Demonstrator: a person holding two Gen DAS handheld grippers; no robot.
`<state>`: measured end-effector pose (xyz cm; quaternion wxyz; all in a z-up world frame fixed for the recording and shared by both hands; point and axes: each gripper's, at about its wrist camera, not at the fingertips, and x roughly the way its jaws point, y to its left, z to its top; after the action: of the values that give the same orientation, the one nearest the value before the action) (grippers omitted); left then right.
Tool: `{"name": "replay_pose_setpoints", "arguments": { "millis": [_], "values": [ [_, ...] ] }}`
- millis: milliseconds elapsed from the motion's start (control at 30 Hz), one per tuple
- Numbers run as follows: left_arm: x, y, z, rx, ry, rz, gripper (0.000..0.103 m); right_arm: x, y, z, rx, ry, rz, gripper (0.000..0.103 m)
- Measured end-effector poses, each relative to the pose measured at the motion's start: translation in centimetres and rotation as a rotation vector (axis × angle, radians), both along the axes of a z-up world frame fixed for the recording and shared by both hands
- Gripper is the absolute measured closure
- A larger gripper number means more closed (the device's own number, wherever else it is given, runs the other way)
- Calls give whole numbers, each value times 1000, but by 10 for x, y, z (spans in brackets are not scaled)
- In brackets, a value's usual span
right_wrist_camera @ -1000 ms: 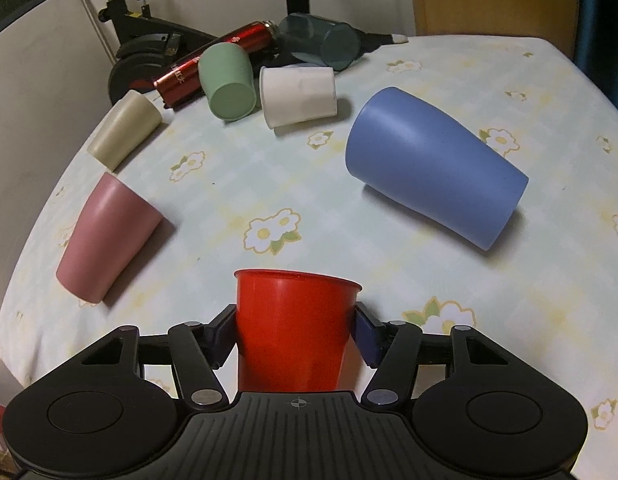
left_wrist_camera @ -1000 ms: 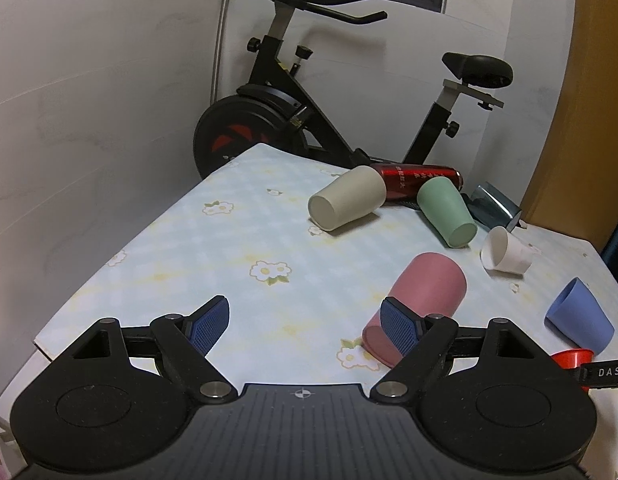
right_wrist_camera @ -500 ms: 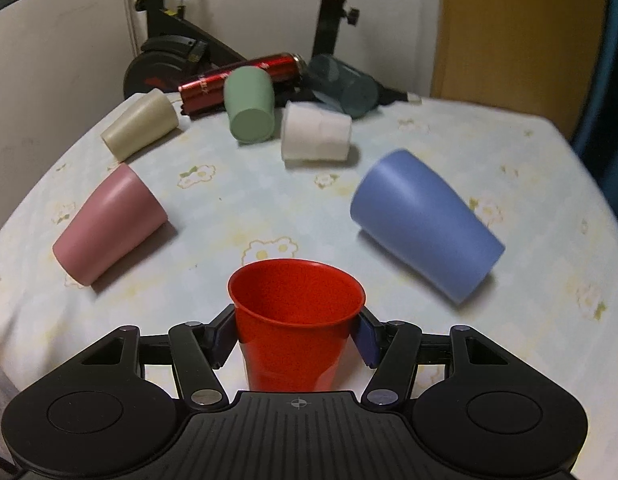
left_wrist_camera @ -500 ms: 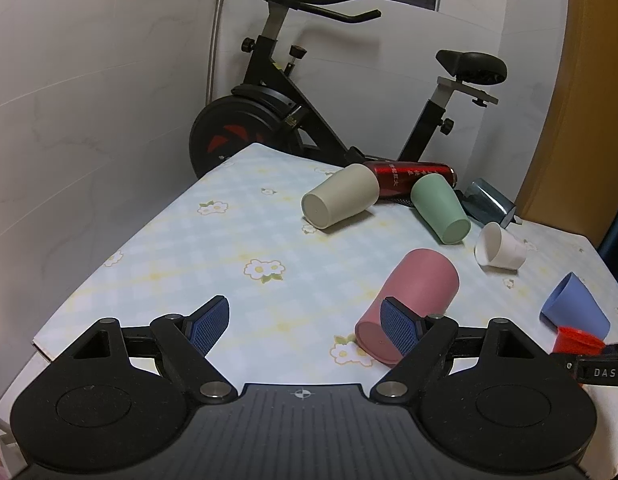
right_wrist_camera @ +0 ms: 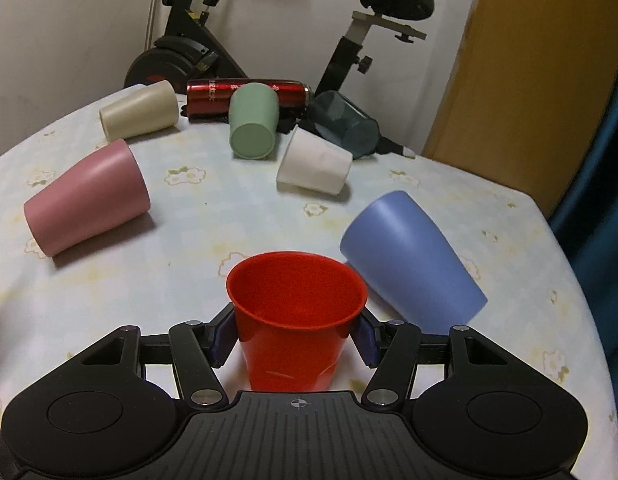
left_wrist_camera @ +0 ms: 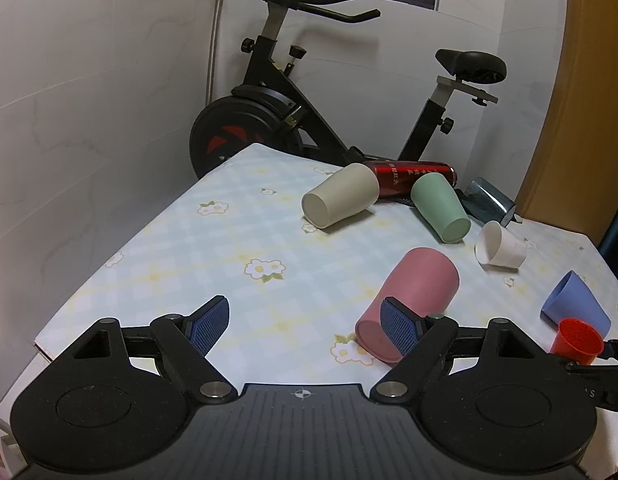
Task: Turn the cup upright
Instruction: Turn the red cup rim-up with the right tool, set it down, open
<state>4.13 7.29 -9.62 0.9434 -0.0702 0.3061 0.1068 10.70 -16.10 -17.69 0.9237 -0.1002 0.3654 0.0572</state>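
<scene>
My right gripper (right_wrist_camera: 295, 334) is shut on a red cup (right_wrist_camera: 295, 312), held mouth up and nearly upright over the near part of the table. The red cup also shows at the right edge of the left wrist view (left_wrist_camera: 576, 340). My left gripper (left_wrist_camera: 307, 322) is open and empty above the table's near left edge. A pink cup (left_wrist_camera: 409, 304) lies on its side just behind its right finger, apart from it. The pink cup (right_wrist_camera: 87, 196) lies at left in the right wrist view.
Lying on the flowered tablecloth (left_wrist_camera: 229, 248): a blue cup (right_wrist_camera: 413, 258) right of the red cup, a white cup (right_wrist_camera: 315, 164), a green cup (right_wrist_camera: 253, 124), a beige cup (right_wrist_camera: 139, 114), a red bottle (right_wrist_camera: 213, 94), a dark glass (right_wrist_camera: 349, 124). An exercise bike (left_wrist_camera: 293, 116) stands behind.
My right gripper has tilted the red cup from nearly sideways to mouth up and lifted its view toward the room. The left gripper stays open and has drawn back slightly.
</scene>
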Motion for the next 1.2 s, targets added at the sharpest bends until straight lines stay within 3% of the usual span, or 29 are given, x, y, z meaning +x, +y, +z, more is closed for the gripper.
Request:
{"name": "replay_pose_setpoints", "arguments": {
  "millis": [667,767,833,933,1000,1200],
  "values": [
    [-3,-2,1,2,0,-4,18,-11,-13,1,92,66,-55,47],
    [-3,-3,1,1,0,-5,18,-12,-16,5,125,65,-73,33],
    [-3,-3,1,-2,1,-6,18,-13,-18,7,144,60,-80,16],
    [-4,-5,3,-7,2,-10,18,-15,-21,13,170,50,-92,5],
    [-5,-6,4,-12,0,-14,18,-15,-23,16,187,52,-102,0],
    [-10,-10,11,-11,-17,-43,14,-21,-28,26,225,55,-118,0]
  ]
}}
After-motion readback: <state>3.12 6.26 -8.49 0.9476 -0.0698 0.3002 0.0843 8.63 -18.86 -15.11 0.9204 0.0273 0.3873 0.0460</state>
